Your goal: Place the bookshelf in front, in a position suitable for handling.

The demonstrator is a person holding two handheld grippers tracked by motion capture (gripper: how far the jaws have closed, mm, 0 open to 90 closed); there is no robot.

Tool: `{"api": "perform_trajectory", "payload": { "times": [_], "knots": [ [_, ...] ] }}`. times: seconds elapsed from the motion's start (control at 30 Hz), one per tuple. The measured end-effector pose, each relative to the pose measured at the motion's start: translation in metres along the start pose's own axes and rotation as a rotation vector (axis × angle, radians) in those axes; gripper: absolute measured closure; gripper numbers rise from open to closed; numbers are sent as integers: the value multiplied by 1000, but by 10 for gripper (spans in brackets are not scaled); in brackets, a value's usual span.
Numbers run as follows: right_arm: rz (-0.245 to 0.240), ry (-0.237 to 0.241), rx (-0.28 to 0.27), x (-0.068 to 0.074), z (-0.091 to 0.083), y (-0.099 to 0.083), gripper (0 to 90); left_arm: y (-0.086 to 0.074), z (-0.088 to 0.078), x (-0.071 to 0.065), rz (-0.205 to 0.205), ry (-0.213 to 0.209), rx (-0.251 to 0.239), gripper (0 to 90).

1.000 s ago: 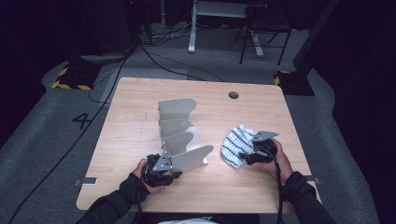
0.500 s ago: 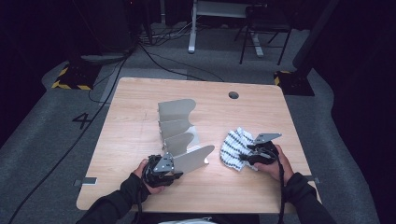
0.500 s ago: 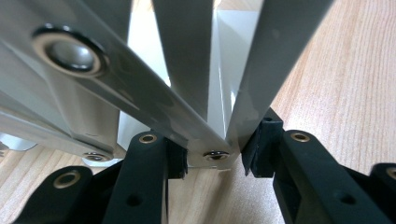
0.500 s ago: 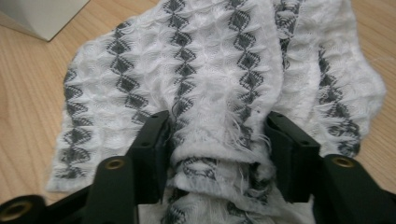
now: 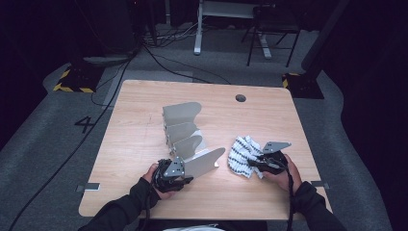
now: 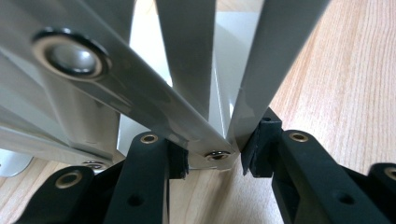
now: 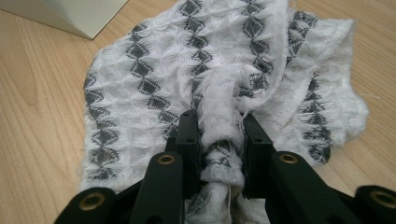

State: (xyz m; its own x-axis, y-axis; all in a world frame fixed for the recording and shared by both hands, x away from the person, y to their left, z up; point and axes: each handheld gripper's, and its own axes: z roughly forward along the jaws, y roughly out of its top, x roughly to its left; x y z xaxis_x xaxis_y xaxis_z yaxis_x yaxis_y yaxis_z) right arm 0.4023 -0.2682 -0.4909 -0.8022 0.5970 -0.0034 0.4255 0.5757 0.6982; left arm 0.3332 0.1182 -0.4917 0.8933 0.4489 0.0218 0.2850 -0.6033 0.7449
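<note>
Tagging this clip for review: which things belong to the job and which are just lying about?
In use:
- grey folding metal rack, held by left gripper
- white-and-grey patterned cloth, pinched by right gripper

Lying about:
- black chair
- floor cables

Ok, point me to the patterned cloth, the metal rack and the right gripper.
patterned cloth point(image 7: 154, 88), right gripper view, on its flat spread part left of the pinched fold.
metal rack point(image 5: 182, 113), high view, on the face of its farthest upright divider.
right gripper point(image 7: 219, 140), right gripper view, midway between its fingertips, on the bunched fold.
</note>
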Motion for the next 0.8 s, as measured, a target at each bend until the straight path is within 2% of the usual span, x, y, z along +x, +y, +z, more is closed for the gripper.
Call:
{"api": "perform_trajectory", "payload": {
  "times": [0.37,0.5,0.63,0.8],
  "knots": [
    [-24,-3,-23,4,-19,-4,774,6,7,-3,7,5,-5,667],
    [-19,-29,-53,3,-30,-6,780,9,11,-4,7,5,-4,667],
    [-17,-44,-80,4,-37,-6,782,15,19,-7,26,8,-10,668],
    [-2,-63,-77,7,-38,-8,782,21,27,-10,35,6,-16,671]
  ]
}}
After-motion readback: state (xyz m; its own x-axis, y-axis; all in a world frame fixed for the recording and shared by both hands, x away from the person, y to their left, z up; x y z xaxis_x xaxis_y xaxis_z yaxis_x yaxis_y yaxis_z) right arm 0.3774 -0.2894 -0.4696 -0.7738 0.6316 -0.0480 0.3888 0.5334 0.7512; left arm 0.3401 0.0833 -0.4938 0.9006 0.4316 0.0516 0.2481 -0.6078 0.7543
